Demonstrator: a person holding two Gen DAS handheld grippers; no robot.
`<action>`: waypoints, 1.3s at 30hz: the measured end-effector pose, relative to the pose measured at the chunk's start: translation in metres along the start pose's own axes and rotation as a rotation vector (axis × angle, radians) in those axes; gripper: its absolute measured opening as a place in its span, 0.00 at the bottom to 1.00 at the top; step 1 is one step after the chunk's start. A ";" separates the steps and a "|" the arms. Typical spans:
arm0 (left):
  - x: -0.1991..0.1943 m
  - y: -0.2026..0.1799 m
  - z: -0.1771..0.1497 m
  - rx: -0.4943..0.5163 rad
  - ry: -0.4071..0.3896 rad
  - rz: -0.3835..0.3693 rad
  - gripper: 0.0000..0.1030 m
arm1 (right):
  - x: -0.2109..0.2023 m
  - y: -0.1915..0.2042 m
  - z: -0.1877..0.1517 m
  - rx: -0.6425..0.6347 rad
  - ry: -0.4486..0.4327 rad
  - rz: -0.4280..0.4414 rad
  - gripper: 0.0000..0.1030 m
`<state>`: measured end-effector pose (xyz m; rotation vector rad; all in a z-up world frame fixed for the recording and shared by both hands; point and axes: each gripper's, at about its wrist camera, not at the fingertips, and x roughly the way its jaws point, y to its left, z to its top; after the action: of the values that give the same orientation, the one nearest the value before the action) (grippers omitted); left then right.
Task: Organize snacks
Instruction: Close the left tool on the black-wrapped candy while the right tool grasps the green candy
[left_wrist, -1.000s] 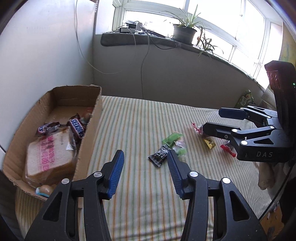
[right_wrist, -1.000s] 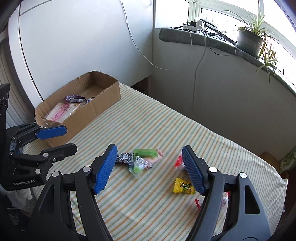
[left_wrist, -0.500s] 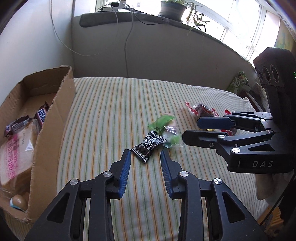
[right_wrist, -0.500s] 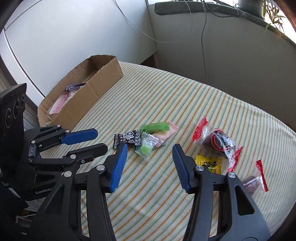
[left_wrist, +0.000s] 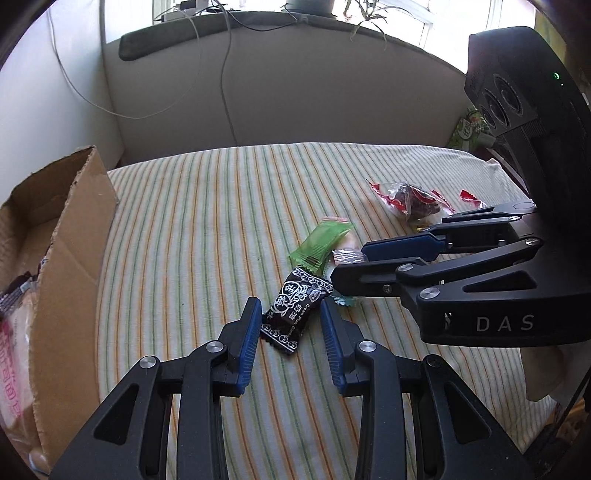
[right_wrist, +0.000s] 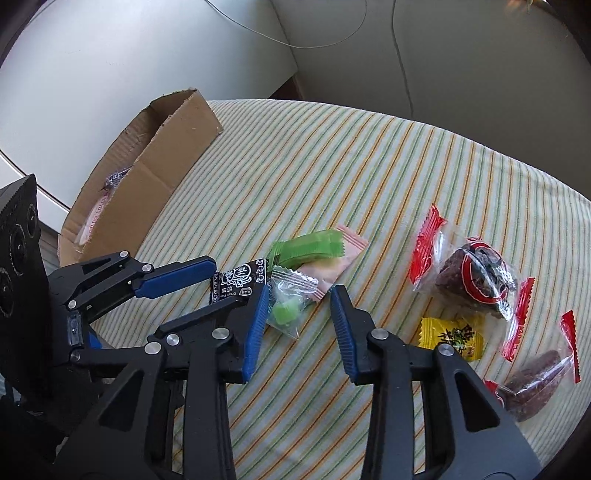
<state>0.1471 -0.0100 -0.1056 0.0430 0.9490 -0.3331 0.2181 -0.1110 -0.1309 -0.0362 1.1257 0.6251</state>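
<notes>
My left gripper (left_wrist: 290, 308) is open, its blue pads on either side of a black-and-white candy packet (left_wrist: 293, 306) lying on the striped cloth. My right gripper (right_wrist: 299, 295) is open, just above a clear packet with green candy (right_wrist: 286, 302). A green packet (right_wrist: 308, 248) and a pink packet (right_wrist: 332, 267) lie behind it. The right gripper also shows in the left wrist view (left_wrist: 349, 264), the left gripper in the right wrist view (right_wrist: 216, 278). A cardboard box (left_wrist: 70, 236) with bread and chocolate bars stands at the left.
Red-and-clear packets with dark cakes (right_wrist: 471, 275) (right_wrist: 532, 384) and a yellow candy (right_wrist: 452, 338) lie to the right. The striped cloth (left_wrist: 207, 206) covers the table. A grey wall with hanging cables (left_wrist: 225, 74) stands behind. A green bag (left_wrist: 471, 127) sits at the far right.
Both grippers have moved down and forward toward the candy pile. The left gripper's pads now flank the black packet. The right gripper has come close over the clear green candy.
</notes>
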 end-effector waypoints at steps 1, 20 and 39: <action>0.001 0.001 0.000 0.001 0.001 0.001 0.31 | 0.000 0.000 0.000 -0.001 0.001 0.000 0.33; -0.008 0.006 -0.004 -0.052 -0.041 0.004 0.17 | -0.017 -0.005 -0.007 -0.003 -0.031 0.014 0.24; -0.077 0.032 -0.015 -0.128 -0.176 0.033 0.17 | -0.061 0.045 -0.003 -0.089 -0.133 -0.001 0.23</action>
<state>0.1033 0.0428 -0.0564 -0.0870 0.7924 -0.2411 0.1768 -0.1016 -0.0678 -0.0703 0.9687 0.6670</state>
